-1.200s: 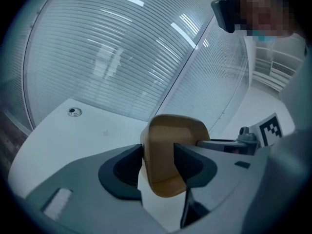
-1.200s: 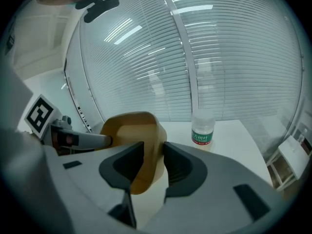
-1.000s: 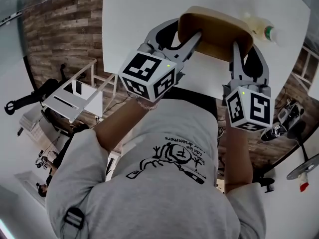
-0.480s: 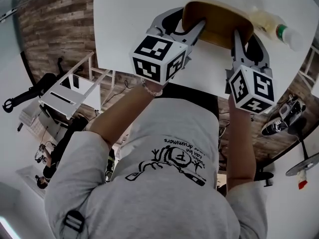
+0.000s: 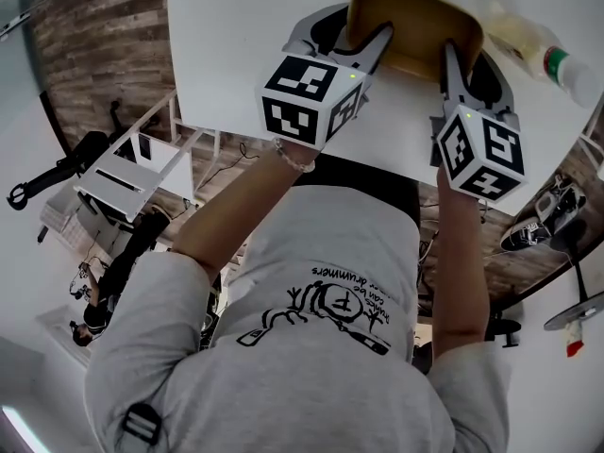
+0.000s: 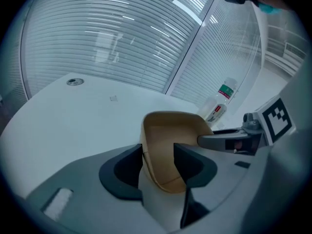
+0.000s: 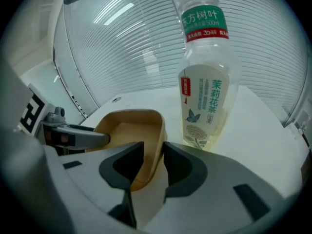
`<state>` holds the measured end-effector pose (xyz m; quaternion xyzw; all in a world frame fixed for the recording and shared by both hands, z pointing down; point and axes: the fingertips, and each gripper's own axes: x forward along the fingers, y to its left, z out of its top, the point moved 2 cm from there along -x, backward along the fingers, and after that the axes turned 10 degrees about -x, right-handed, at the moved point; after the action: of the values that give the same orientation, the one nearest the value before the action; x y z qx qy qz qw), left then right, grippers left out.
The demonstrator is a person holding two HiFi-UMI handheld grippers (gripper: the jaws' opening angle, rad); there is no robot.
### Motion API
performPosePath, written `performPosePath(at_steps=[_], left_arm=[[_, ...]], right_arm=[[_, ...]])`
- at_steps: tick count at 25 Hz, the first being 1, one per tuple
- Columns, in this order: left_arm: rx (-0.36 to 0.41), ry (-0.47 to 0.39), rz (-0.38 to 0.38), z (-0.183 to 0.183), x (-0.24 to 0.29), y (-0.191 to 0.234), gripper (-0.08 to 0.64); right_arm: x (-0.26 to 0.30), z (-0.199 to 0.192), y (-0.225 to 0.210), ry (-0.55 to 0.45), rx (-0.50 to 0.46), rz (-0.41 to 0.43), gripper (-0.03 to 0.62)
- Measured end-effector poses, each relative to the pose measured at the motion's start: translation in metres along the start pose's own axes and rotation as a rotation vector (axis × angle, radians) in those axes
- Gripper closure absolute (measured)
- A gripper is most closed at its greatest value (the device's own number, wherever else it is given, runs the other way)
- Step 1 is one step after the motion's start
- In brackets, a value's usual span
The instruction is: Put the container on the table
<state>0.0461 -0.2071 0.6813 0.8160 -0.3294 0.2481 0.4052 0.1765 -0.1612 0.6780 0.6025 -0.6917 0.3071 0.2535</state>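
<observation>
A tan open container point(image 5: 408, 19) sits over the near part of the white table point(image 5: 245, 45), held from both sides. My left gripper point(image 5: 376, 43) is shut on its left wall, one jaw inside and one outside, as the left gripper view shows with the container point(image 6: 168, 133) between the jaws of the left gripper point(image 6: 159, 164). My right gripper point(image 5: 445, 57) is shut on the right wall; the right gripper view shows the container point(image 7: 127, 129) pinched at the right gripper point(image 7: 153, 161). I cannot tell whether the base touches the table.
A clear tea bottle with a green cap point(image 5: 540, 47) stands on the table just right of the container, close in the right gripper view as bottle point(image 7: 205, 94). A small metal disc point(image 6: 74, 82) lies far left on the tabletop. Blinds stand behind the table.
Both grippers have carried the container forward, farther over the table and closer to the bottle. Both grips are unchanged.
</observation>
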Motion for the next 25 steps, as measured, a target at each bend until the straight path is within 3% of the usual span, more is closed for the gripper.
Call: performPosePath(at_steps=[11, 17, 25], left_arm=[[0.04, 0.015, 0.014, -0.006, 0.004, 0.001, 0.363], [0.025, 0.002, 0.049, -0.003, -0.022, 0.001, 0.347], [0.044, -0.082, 0.036, 0.034, -0.076, -0.027, 0.347]], right_arm=[[0.007, -0.01, -0.003, 0.013, -0.007, -0.013, 0.469], [-0.027, -0.004, -0.021, -0.011, -0.02, -0.092, 0.469], [-0.084, 0.037, -0.02, -0.1, -0.072, -0.087, 0.469]])
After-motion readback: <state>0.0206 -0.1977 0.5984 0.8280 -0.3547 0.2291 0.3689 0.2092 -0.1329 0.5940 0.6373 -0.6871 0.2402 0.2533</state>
